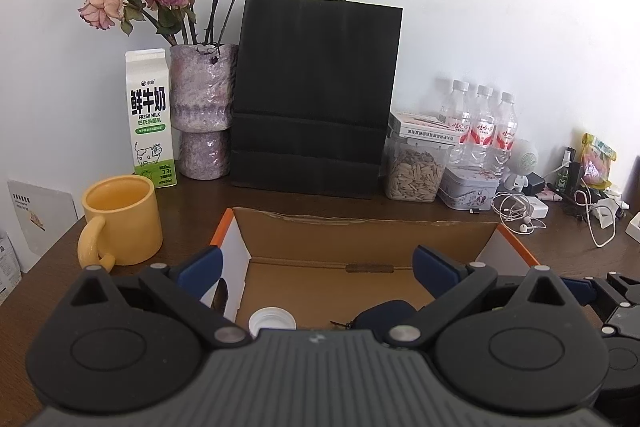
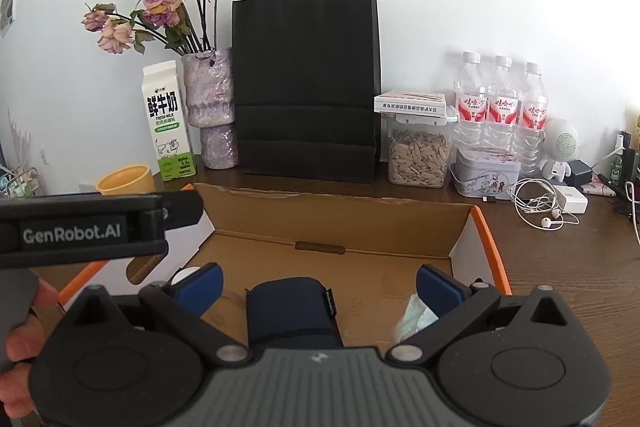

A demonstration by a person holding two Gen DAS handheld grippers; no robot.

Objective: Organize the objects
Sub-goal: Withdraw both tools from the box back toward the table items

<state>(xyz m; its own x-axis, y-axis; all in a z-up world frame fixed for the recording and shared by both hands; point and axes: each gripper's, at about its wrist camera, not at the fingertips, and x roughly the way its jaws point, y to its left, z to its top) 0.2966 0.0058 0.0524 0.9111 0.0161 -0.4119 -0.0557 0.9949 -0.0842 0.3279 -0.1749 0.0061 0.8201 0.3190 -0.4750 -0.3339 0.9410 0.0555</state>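
Both grippers' fingers (image 2: 440,287) wide apart, empty, above box (image 2: 320,223).

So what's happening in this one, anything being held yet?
A person holds two handheld grippers over an open cardboard box on a cluttered wooden desk. Both the left gripper and the right gripper are open and hold nothing. Inside the box lie a dark blue pouch, a white cap and a small clear wrapper. A yellow mug stands on the desk beside the box.
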